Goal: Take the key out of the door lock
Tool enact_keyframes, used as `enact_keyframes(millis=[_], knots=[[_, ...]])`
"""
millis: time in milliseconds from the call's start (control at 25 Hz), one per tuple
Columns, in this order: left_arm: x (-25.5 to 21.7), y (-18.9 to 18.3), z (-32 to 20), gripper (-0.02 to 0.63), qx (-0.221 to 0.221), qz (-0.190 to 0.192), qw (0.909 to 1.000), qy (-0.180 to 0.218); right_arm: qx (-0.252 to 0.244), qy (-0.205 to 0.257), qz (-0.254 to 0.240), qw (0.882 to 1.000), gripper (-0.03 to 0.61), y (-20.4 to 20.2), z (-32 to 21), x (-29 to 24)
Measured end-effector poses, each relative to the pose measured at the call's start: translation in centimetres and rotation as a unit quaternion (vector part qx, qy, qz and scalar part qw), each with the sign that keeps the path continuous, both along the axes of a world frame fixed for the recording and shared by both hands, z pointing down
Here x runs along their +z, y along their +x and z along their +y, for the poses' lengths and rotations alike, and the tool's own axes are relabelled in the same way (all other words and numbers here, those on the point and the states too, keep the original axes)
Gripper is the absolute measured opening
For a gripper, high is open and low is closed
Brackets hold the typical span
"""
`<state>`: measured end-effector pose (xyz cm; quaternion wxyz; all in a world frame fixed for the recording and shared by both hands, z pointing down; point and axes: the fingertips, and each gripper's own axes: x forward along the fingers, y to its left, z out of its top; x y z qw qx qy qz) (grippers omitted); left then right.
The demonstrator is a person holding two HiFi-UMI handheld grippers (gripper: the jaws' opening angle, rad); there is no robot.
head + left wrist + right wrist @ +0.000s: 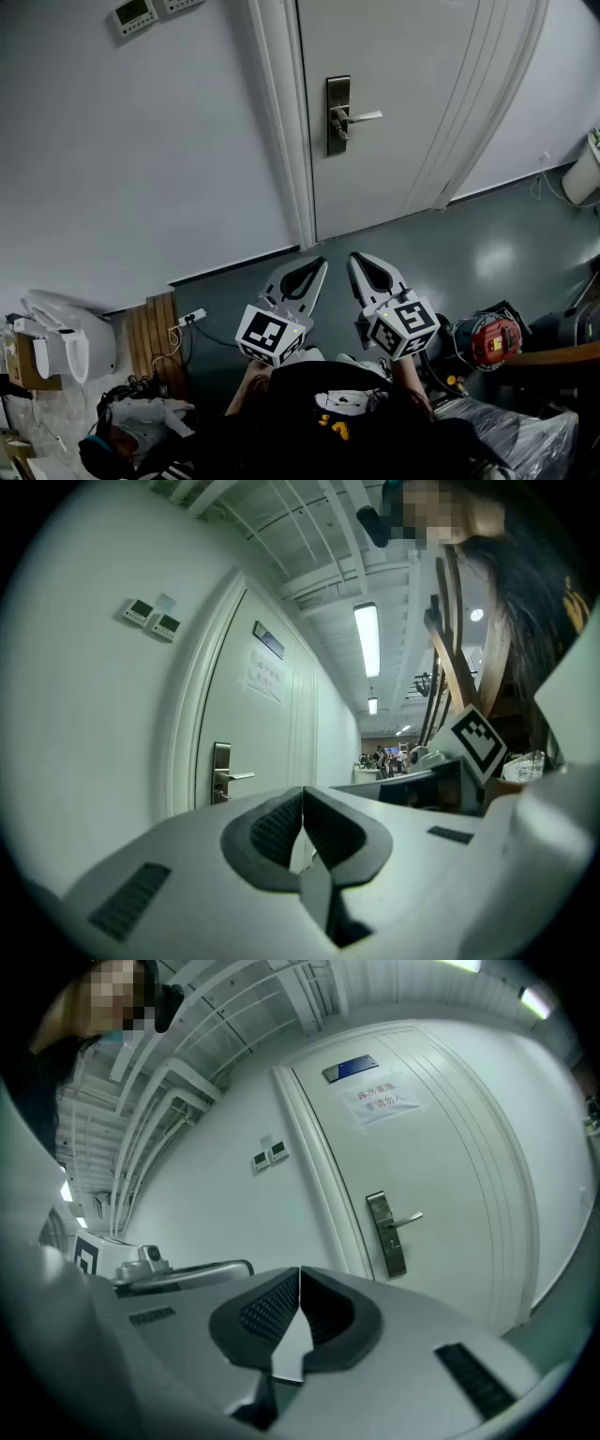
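Two grippers in front of me, the left gripper (pixel 320 265) and the right gripper (pixel 357 260), side by side, each with its fingers pressed tip to tip and nothing between them. Task's thing: the key should be in the lock plate (pixel 337 115) on the door (pixel 412 103), at twelve o'clock from both grippers and well apart from them. I cannot make out the key itself, too small; there is only a dark mark under the lever handle (pixel 364 117), which points to three o'clock. Judgement on handling: a door key is light, stiff, smooth metal, not fragile, but slippery on its thin edges. The best hold is the flat head, one finger on each broad face, close to the plate without touching it. It will likely bind if pulled crooked, so the pull should run straight out of the door; it may need turning to its rest position first. My fingers must part before any of that. Surface: smooth pale door, apparently shut, white frame (pixel 281 122) on its nine o'clock side, a paper notice (pixel 380 1101) high on the panel. Room: plain pale wall (pixel 141 159) at ten o'clock with small control panels (pixel 131 14), glossy grey-green floor (pixel 450 244), a power strip (pixel 190 318) at nine o'clock, a red-capped device (pixel 494 339) at three o'clock.
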<state>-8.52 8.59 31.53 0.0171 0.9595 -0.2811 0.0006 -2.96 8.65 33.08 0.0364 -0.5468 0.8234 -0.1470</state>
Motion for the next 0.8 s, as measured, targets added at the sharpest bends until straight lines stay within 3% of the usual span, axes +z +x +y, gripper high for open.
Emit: enact_keyframes(millis=[440,800], knots=[[1.4,-4.4,-2.0,0.008,-0.012,-0.016,0.9998,-0.006,-0.026,0.003,-0.030,0.999,0.008,-5.2,-2.7,0.2],[3.3,-7.9,-2.8,0.008,-0.019,-0.026,0.9992,-0.024,-0.023,-0.011,-0.015,1.000,0.008,-8.1,-3.4,1.4]])
